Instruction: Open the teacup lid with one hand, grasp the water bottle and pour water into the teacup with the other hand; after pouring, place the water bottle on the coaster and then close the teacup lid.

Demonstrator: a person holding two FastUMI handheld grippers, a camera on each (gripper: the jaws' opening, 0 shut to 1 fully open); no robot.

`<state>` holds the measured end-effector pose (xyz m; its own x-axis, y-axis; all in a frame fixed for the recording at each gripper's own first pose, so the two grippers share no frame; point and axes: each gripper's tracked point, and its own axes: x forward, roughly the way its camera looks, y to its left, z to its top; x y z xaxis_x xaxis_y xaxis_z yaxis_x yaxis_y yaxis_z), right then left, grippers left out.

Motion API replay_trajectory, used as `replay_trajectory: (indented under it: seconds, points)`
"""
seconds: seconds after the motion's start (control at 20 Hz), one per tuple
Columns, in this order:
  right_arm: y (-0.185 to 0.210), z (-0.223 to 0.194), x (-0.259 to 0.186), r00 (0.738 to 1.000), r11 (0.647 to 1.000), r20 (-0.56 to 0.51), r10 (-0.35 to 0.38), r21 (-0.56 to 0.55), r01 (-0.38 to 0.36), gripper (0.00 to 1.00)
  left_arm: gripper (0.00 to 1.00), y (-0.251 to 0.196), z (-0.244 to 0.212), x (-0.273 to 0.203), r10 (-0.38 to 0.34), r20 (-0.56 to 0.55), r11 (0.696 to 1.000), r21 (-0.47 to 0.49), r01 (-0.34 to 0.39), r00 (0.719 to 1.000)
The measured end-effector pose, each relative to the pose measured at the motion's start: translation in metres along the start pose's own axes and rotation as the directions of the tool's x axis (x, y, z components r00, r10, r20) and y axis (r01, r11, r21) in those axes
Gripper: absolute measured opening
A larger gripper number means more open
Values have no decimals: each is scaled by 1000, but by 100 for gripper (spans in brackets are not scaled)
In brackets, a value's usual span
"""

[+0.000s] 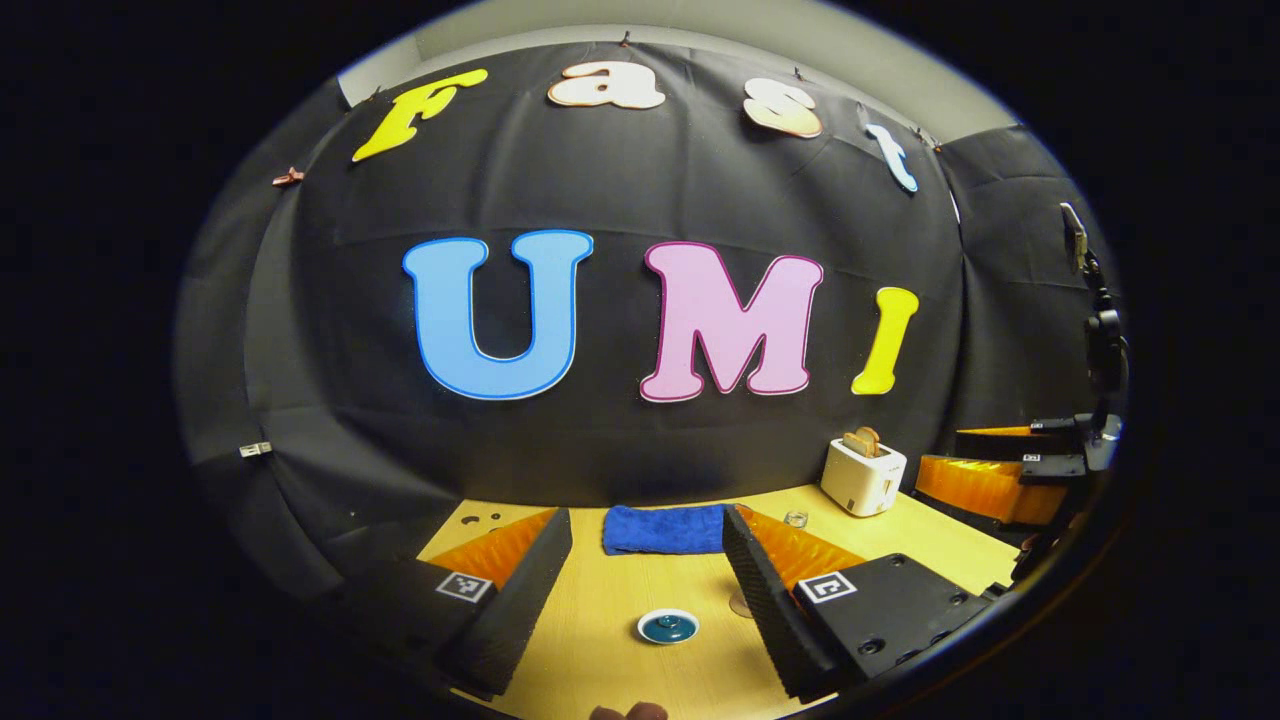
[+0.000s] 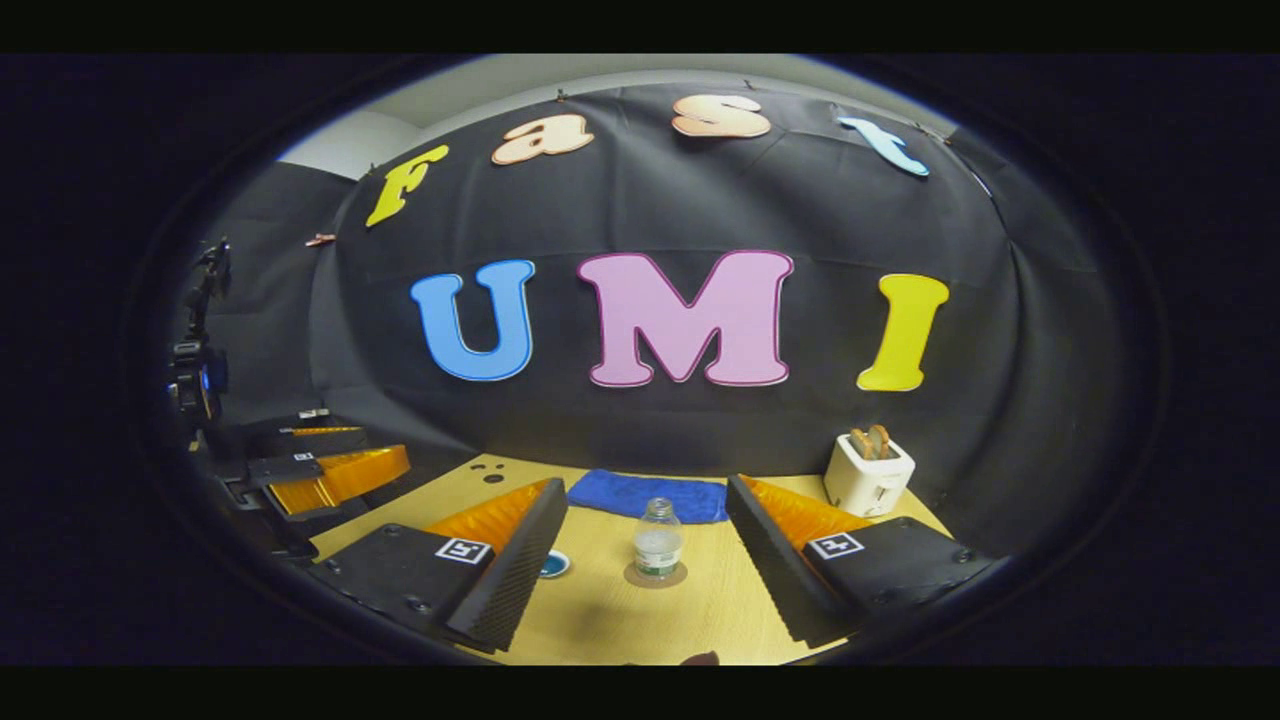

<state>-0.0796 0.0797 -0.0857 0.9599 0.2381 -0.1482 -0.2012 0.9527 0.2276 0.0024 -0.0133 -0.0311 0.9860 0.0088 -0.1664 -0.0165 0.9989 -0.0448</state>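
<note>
Standing upright on its coaster (image 2: 655, 577), the bottle (image 2: 657, 540) sits ahead of the right gripper (image 2: 640, 590), between its spread fingers, untouched; whether it holds water cannot be told. Lidded, the teacup (image 1: 668, 627) rests on the table (image 1: 620, 600) ahead of the left gripper (image 1: 645, 600), whose fingers are spread, holding nothing. Beyond both lies a towel (image 1: 665, 529); a toaster (image 1: 862, 474) holding 2 slices stands right.

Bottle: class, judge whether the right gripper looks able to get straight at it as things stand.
Probably yes. The bottle stands upright on its coaster, ahead between the open right gripper's fingers, with bare table in between.
</note>
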Motion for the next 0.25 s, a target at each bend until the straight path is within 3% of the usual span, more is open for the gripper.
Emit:
replay_trajectory:
  seconds: [0.25]
  points:
    - [-2,5,-6,1000,1000,10,-11,-11,11,98,95,0,7,-7,-3,13,1000,14,3,1000]
